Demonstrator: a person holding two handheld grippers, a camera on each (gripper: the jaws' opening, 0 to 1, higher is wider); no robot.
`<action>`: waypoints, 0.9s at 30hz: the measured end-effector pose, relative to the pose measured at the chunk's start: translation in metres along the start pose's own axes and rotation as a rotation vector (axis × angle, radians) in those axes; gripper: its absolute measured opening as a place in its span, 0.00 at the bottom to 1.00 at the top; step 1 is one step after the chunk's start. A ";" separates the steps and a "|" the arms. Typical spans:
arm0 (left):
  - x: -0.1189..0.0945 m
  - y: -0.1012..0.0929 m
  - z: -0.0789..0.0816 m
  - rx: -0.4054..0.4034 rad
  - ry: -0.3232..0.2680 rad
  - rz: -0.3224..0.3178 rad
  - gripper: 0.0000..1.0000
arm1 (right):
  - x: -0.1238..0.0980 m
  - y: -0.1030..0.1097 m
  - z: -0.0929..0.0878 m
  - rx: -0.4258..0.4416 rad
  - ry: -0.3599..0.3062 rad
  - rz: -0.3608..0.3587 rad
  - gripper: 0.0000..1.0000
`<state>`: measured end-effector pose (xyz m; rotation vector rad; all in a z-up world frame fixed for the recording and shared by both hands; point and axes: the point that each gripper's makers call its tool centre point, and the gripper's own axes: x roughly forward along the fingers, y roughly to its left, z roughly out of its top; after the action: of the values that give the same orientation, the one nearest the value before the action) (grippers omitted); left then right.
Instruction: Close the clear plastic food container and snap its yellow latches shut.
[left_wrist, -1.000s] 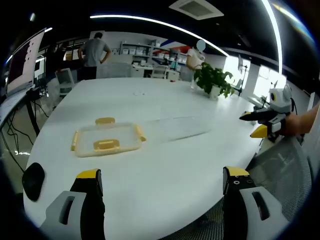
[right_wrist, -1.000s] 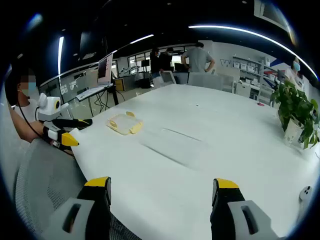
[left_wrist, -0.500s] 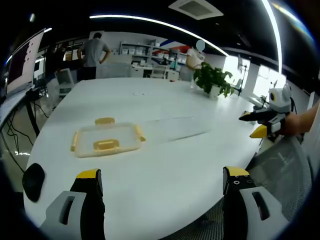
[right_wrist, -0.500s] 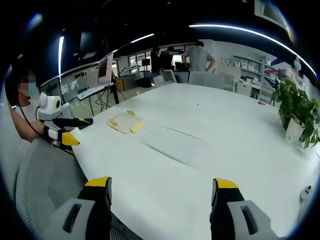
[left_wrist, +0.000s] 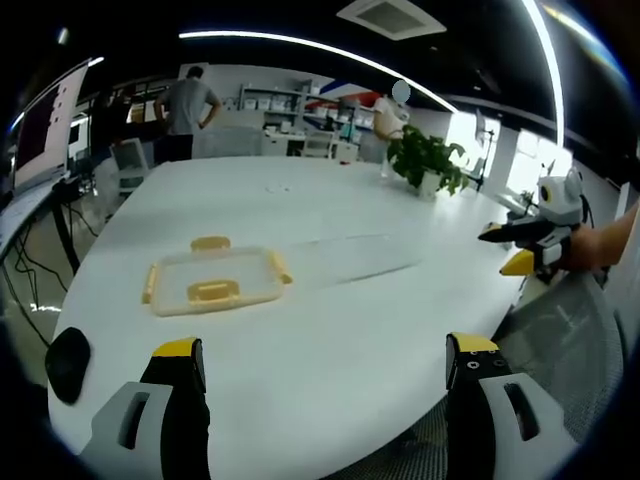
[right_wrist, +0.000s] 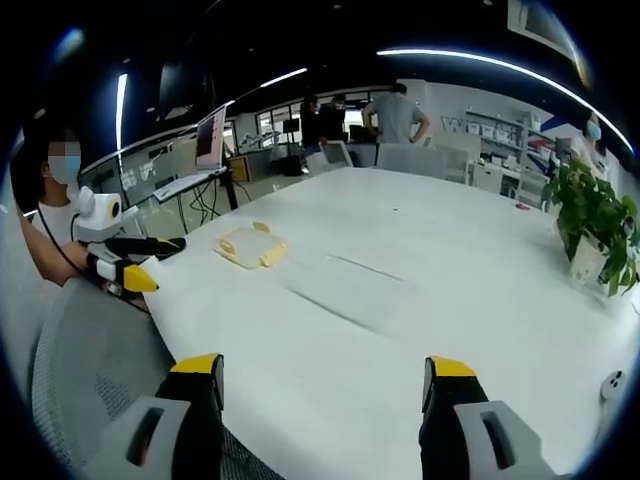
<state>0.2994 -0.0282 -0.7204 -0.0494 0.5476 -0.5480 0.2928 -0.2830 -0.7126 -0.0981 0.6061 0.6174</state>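
White tabletop (left_wrist: 330, 330) spreads wide in front of you, and both of your grippers hang over its near edge with nothing between their tips. A mesh chair back (right_wrist: 80, 340) sits below your left gripper in the right gripper view.

Your left gripper (left_wrist: 325, 360) has its yellow-tipped jaws spread wide and empty; in the right gripper view you see it again off to the left, held by your hand just beside the table edge. Your right gripper (right_wrist: 320, 375) is likewise spread wide and holds nothing; in the left gripper view it sits at the far right, past the table's edge.

On the table lies the clear container base (left_wrist: 345, 256), a faint transparent shape near the middle. Just beside it, to the left in the left gripper view, rests the clear lid (left_wrist: 212, 280) with its yellow latches (left_wrist: 212, 291) folded around the rim. Lid and base are apart, not joined.

A potted plant (left_wrist: 428, 160) stands at the far side of the table. A small black object (left_wrist: 66, 362) lies near the table's left edge.
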 end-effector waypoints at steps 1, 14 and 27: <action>0.000 0.000 0.000 -0.003 0.001 -0.001 0.99 | 0.000 0.000 0.000 0.000 0.000 0.000 0.80; 0.000 -0.002 0.001 0.009 0.003 -0.002 0.99 | 0.001 0.006 0.000 -0.029 0.013 0.016 0.78; 0.000 -0.007 0.003 0.001 0.008 -0.037 0.99 | 0.007 0.015 0.010 -0.058 0.033 0.086 0.75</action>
<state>0.2979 -0.0346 -0.7165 -0.0562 0.5549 -0.5844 0.2942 -0.2643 -0.7070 -0.1379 0.6271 0.7178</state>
